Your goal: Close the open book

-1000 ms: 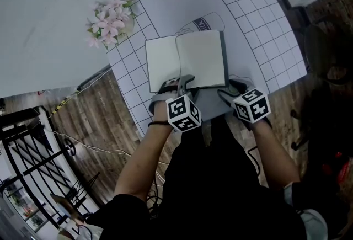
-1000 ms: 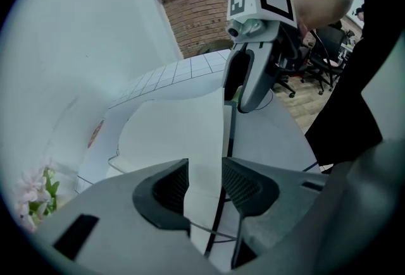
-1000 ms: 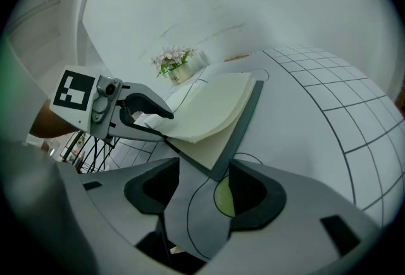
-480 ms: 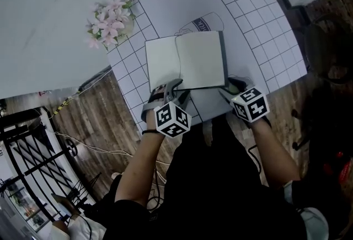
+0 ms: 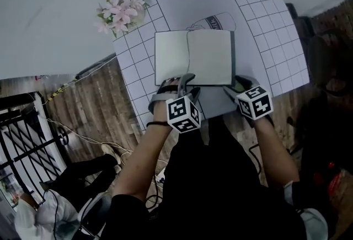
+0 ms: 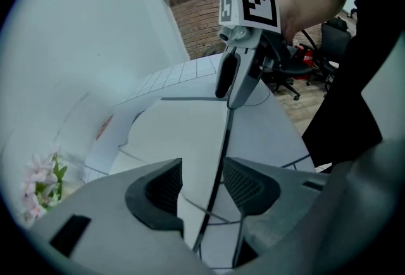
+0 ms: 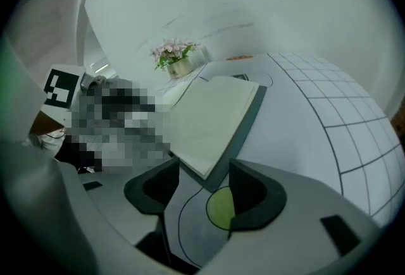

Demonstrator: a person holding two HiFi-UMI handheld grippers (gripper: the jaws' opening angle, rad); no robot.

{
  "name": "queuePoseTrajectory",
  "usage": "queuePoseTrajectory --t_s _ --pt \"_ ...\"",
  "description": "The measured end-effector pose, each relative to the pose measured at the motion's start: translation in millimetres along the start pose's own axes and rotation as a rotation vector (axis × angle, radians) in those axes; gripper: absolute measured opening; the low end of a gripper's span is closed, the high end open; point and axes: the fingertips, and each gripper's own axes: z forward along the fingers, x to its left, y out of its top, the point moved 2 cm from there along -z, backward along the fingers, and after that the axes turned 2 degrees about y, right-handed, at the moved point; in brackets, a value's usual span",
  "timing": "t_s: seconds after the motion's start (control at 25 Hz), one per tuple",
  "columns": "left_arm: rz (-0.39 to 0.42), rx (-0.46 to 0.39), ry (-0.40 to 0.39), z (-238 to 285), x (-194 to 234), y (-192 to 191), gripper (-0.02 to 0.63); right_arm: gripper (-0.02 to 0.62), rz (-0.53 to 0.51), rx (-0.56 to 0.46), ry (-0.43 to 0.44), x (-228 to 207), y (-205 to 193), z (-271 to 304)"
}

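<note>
A white gridded mat (image 5: 259,18) spreads above plank flooring (image 5: 88,106). The left gripper (image 6: 201,186), drawn back half a second ago, is again at the open book (image 5: 193,57). Its jaws have just widened and stand released, the book's near edge running between them. The right gripper (image 7: 204,188) has also just widened and grips nothing, the book's corner just past its gap. The pages lie flat, blank and cream, with a dark cover rim. Pink flowers (image 5: 122,8) stand beyond.

Grey left tool (image 5: 182,81) and right tool (image 5: 236,84) bear marker cubes (image 5: 183,113)
</note>
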Motion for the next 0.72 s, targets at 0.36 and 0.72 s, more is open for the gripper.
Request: queuePoseTrajectory --t_s 0.36,0.72 --pt "0.206 0.075 -0.139 32 -13 17 0.190 0.241 -0.024 -0.044 0.003 1 -5 2" --pt "0.173 0.097 -0.132 31 -13 18 0.148 0.241 0.002 -0.042 0.043 -1 -6 -2"
